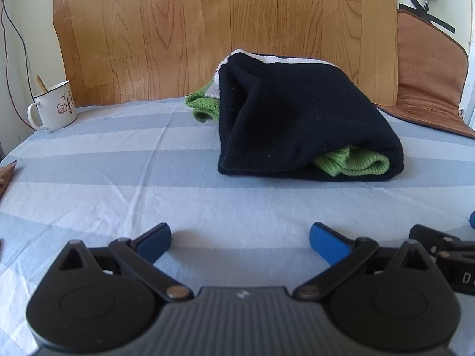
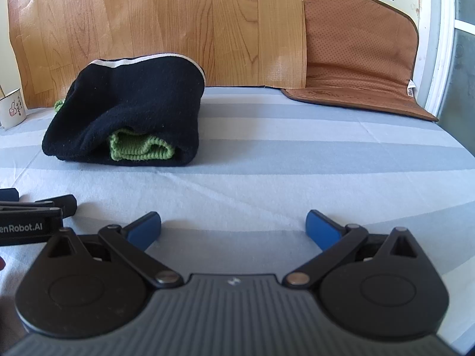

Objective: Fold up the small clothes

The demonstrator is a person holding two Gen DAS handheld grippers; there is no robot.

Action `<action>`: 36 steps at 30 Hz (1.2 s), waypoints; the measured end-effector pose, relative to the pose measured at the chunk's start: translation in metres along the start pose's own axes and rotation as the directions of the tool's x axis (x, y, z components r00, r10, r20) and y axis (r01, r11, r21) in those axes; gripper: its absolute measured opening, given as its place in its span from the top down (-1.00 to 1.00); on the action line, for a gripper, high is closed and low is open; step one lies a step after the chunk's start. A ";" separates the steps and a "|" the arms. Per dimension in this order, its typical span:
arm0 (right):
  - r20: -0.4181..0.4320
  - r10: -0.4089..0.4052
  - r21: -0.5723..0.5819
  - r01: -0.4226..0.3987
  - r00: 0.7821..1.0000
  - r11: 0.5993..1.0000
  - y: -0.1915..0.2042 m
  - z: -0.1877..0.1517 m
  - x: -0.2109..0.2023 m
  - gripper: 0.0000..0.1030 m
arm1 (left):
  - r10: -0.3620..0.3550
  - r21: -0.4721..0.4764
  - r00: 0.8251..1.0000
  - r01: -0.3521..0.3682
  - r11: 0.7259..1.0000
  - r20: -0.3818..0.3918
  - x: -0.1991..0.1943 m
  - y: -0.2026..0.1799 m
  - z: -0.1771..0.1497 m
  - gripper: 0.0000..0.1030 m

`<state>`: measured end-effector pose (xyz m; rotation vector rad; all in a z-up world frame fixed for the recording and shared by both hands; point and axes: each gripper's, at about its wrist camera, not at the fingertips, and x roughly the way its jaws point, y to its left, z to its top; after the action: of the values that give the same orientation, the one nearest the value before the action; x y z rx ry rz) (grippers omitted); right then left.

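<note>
A black garment (image 1: pixel 297 118) lies folded into a thick bundle on the blue striped sheet (image 1: pixel 118 172), with green knit cuffs (image 1: pixel 353 163) poking out of its front and back. It also shows in the right wrist view (image 2: pixel 133 103), to the left. My left gripper (image 1: pixel 240 238) is open and empty, low over the sheet, well in front of the bundle. My right gripper (image 2: pixel 233 225) is open and empty, in front and to the right of the bundle. The two grippers sit side by side.
A white enamel mug (image 1: pixel 55 106) with a stick in it stands at the back left. A wood-grain panel (image 1: pixel 207 29) rises behind the bed. A brown perforated mat (image 2: pixel 356 59) leans at the back right.
</note>
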<state>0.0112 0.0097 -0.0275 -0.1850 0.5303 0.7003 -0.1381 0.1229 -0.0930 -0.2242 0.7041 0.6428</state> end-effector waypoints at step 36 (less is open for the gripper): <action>0.029 0.024 0.093 -0.027 0.999 0.995 0.003 -0.009 -0.015 -1.00 | 0.043 0.009 0.999 -0.043 0.999 -0.002 -0.004 0.000 -0.001 -1.00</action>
<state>-0.0042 0.0004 -0.0270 -0.0815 0.5384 0.7005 -0.1409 0.1212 -0.0910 -0.2024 0.7151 0.6803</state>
